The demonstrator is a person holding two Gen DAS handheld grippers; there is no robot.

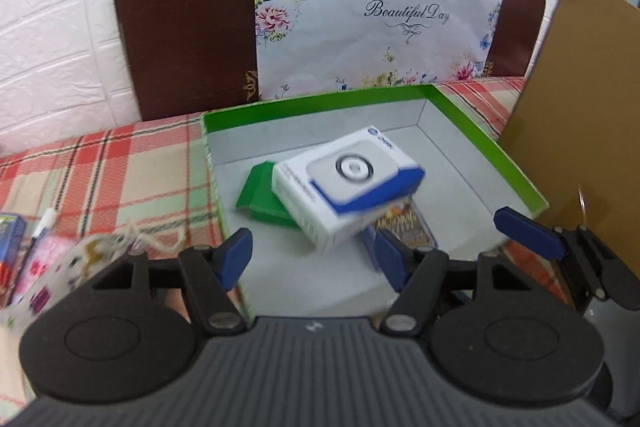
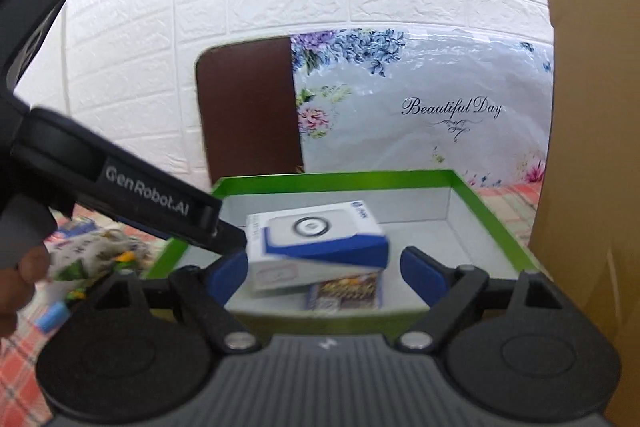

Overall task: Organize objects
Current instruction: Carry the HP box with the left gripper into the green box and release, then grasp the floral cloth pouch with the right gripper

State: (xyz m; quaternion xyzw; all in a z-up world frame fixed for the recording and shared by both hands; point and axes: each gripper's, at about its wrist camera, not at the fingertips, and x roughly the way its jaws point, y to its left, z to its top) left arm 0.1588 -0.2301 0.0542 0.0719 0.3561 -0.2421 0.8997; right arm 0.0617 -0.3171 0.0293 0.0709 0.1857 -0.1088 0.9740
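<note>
Both tools had jaws apart, gripping nothing. White-and-blue box (image 2: 316, 251) sat tilted just ahead of the right tool (image 2: 326, 273), between its fingers in view but untouched, inside the green tray (image 2: 332, 182), resting on a patterned pack (image 2: 346, 293). Left tool (image 1: 314, 257) also faced the tray. Green box (image 1: 260, 197) lay behind the white one.

white box (image 1: 347, 183): motion-blurred | patterned pack (image 2: 346, 293): half hidden beneath | print illegible

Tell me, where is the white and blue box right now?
The white and blue box is inside the green tray, tilted on top of a green packet and a patterned card box, in the middle of both views.
</note>
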